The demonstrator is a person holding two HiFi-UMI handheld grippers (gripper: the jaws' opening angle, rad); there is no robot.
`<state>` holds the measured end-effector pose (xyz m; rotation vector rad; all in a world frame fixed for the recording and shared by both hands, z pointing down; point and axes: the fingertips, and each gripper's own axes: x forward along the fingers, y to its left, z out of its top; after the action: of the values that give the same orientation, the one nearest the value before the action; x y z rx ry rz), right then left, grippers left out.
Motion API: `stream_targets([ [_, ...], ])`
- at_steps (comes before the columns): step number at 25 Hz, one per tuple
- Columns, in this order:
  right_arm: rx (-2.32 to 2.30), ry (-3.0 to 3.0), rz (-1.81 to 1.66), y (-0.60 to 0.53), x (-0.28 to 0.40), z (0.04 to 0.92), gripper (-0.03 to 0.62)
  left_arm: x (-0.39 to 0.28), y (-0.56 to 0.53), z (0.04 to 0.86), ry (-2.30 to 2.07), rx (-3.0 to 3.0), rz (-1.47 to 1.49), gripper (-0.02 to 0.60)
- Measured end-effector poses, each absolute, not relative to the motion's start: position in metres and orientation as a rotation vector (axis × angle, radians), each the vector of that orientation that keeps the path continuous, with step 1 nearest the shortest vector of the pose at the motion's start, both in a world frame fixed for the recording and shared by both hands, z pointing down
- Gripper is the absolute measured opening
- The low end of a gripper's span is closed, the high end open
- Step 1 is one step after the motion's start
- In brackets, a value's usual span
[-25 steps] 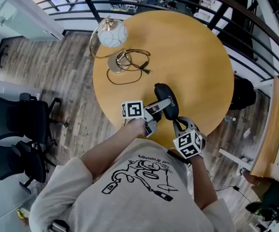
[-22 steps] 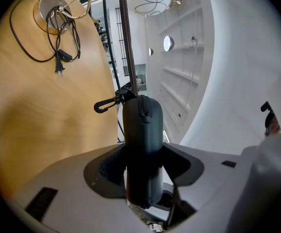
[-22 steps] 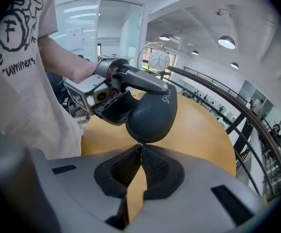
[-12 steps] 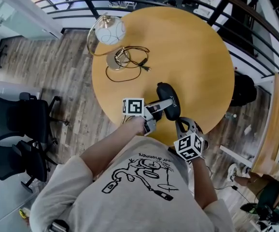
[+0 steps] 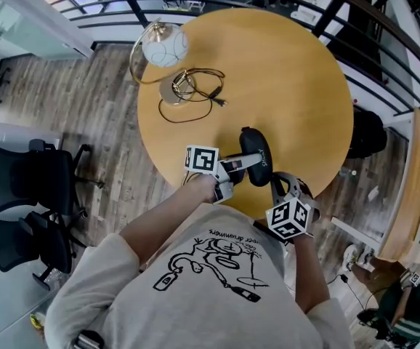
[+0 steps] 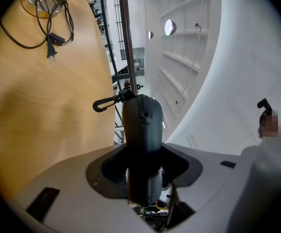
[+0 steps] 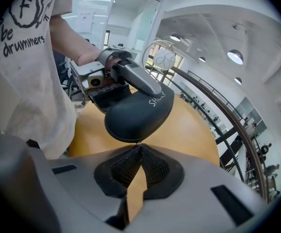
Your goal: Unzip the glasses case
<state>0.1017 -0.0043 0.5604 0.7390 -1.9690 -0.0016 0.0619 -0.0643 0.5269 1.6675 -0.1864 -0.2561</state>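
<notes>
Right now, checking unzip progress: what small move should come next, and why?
Probably draw the right hand-held gripper along the seam. It is shut at the edge of the glasses case, likely on the zip pull, while the left hand-held gripper is closing around the case.

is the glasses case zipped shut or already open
Shut: in both gripper views the two halves of the glasses case meet along the seam, with no gap showing.
</notes>
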Motion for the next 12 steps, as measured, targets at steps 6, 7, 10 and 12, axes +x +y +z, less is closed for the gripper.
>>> stream_targets([
  [6,0.695,-1.957,-0.088,-0.008,0.102,0.557,0.023,0.066,-0.050,0.529,-0.103,1.655,-0.199,0.199],
  [7,0.687,-1.954,-0.100,-0.008,0.101,0.556,0.021,0.065,-0.049,0.531,-0.100,1.669,-0.179,0.199],
  [10,0.670,-1.945,-0.132,-0.008,0.100,0.554,0.023,0.064,-0.043,0.534,-0.084,1.702,-0.119,0.201],
  [12,0.660,-1.940,-0.149,-0.010,0.100,0.554,0.021,0.066,-0.038,0.535,-0.048,1.700,-0.098,0.201],
])
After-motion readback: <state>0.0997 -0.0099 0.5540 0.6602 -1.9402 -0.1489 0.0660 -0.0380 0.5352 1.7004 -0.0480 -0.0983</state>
